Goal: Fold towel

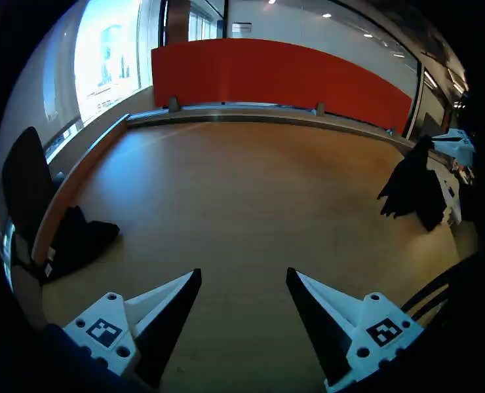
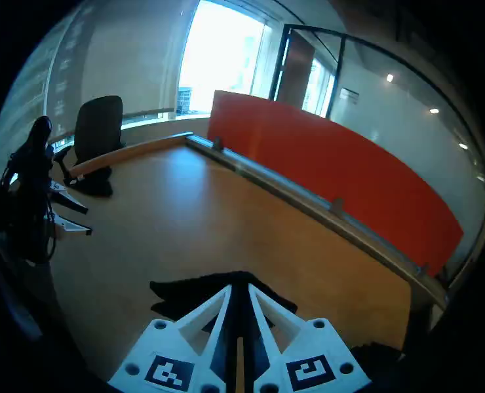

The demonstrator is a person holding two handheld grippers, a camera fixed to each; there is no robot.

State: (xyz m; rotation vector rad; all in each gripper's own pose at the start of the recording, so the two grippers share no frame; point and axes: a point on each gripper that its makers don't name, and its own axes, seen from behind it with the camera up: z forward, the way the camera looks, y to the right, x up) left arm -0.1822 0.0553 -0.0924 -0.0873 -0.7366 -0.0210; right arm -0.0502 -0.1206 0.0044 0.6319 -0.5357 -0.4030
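Towel first: the black towel (image 2: 183, 293) lies crumpled on the wooden counter (image 1: 242, 196) at the bottom centre of the right gripper view, right at the fingertips. In the left gripper view it sits at the right edge of the frame, drawn up into a peak. The right tongs (image 2: 240, 286) are clenched, with the fingers almost together and the dark cloth at their tips, so they appear to be pinching a fold or edge of it. The left tongs (image 1: 242, 272) are released, spread wide with nothing between them, and hang over bare counter at the bottom centre of their own frame, well apart from the towel.

My reading is that folding has barely begun: the cloth is a heap, not a flat sheet.

To do this step well, the pinch should sit on a true corner or hem, not a mid-cloth bunch. Black on black hides the edges, so lift gently and let the fabric hang until its outline shows. Then bring the open tongs across to take the neighbouring corner, draw the two apart until that edge is taut, and lay the towel flat before any fold.

A second dark cloth heap (image 1: 78, 239) lies at the left of the frame, near an office chair (image 2: 99, 128). Take care not to mistake it for the working piece.
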